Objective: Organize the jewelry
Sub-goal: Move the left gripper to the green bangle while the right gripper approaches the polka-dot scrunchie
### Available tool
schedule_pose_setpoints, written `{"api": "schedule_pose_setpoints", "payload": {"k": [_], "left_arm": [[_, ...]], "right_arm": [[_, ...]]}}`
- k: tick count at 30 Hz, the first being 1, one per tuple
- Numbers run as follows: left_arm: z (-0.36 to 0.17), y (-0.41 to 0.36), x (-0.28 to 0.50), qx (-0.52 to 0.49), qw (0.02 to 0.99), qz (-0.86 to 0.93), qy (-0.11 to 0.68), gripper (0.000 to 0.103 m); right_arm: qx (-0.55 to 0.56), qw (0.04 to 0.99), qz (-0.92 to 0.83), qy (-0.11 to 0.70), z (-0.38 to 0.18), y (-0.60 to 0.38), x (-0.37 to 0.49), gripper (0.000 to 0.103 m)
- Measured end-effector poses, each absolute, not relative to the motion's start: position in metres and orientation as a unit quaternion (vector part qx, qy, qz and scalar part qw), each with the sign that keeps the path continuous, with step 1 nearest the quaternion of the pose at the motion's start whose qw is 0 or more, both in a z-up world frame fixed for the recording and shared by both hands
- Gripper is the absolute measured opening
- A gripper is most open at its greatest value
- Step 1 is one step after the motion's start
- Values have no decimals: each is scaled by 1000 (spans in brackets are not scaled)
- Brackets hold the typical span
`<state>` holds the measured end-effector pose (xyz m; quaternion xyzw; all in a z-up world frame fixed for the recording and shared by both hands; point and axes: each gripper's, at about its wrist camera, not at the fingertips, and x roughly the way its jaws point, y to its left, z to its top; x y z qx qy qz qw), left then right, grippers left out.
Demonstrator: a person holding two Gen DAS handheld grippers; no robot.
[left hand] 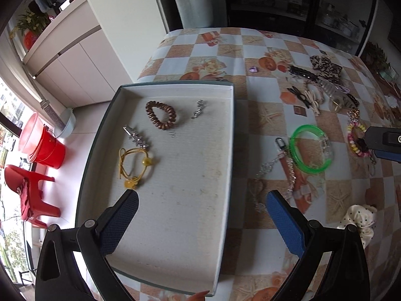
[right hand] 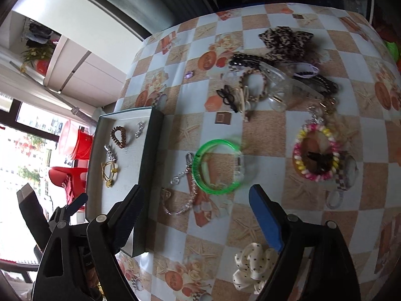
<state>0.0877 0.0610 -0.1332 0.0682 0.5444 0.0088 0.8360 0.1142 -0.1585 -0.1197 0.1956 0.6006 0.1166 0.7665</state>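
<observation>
A shallow grey tray (left hand: 160,250) (right hand: 147,175) lies on the checked tablecloth. In it are a brown spiral hair tie (left hand: 160,115) (right hand: 118,136), a silver clip (left hand: 137,137), a small silver piece (left hand: 198,109) and a yellow beaded cord (left hand: 135,166) (right hand: 110,171). My left gripper (left hand: 201,205) hangs open over the tray's near half with nothing between its fingers. My right gripper (right hand: 196,208) stands open above a silver chain (right hand: 180,195) (left hand: 275,175), just short of a green bangle (right hand: 216,166) (left hand: 310,149). A pink and yellow spiral tie (right hand: 316,154) lies to the right.
A heap of clips, a leopard scrunchie (right hand: 284,40) (left hand: 325,65) and hair ties fills the far right of the table. A cream dotted scrunchie (right hand: 253,263) (left hand: 361,222) lies near. A purple gem (left hand: 253,69) sits apart. Red bucket and stool stand on the floor left.
</observation>
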Motion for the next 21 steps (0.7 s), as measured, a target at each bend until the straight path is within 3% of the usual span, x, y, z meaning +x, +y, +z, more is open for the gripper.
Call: {"api": "schedule_pose_setpoints", "payload": {"k": [8,9,10,21], "left_arm": [[-136,21,78,78,830,-36,551,103],[-137,17,77,78,828,-43,554,103],[-138,13,75,78,826,-50,557,103],[-156,-12,63,61,804,-81,586,103]], "right_arm": [[218,764,76,602,-127,-206,78,90],[218,764,70,603,-128,-211,74,101],[218,766,65,602,-128,-216,69,102],[208,741,43,637,-150,-239,28,103]]}}
